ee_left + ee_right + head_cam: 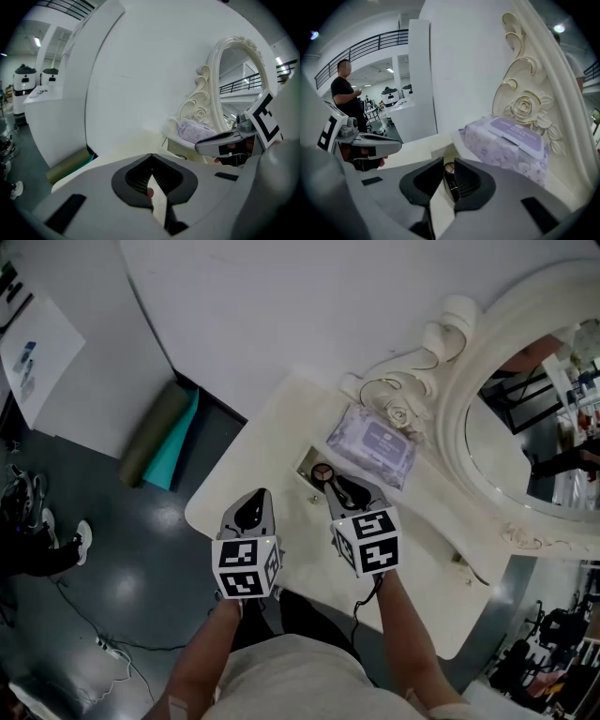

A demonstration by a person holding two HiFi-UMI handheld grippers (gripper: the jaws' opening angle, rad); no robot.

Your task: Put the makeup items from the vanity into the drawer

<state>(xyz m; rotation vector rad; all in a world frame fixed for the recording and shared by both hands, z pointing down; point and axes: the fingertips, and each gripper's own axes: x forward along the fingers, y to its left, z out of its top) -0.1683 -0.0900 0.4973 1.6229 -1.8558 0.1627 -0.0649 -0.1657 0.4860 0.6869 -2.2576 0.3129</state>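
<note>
Our right gripper (449,161) has its jaws a little apart. A small dark round makeup compact with a pinkish pan (449,180) stands between them, and we see no pad pressing on it. In the head view the compact (322,472) sits just at eleven o'clock of the gripper tips, inside the open cream drawer (302,463) set in the white desk (244,474).

We judge the compact light and rigid, with a glossy shell that could slip and a pressed cake that would crack if dropped. It is best taken across its flat faces, gently, away from the hinge.

At one o'clock of the drawer lies a soft lilac pack of wet wipes (372,443). It looks heavier and squashy, so we would pinch it across its narrow width.

Beyond it at two o'clock rises the ornate cream mirror frame (469,362). Our left gripper (253,507) hangs at nine o'clock, jaws together and empty.
</note>
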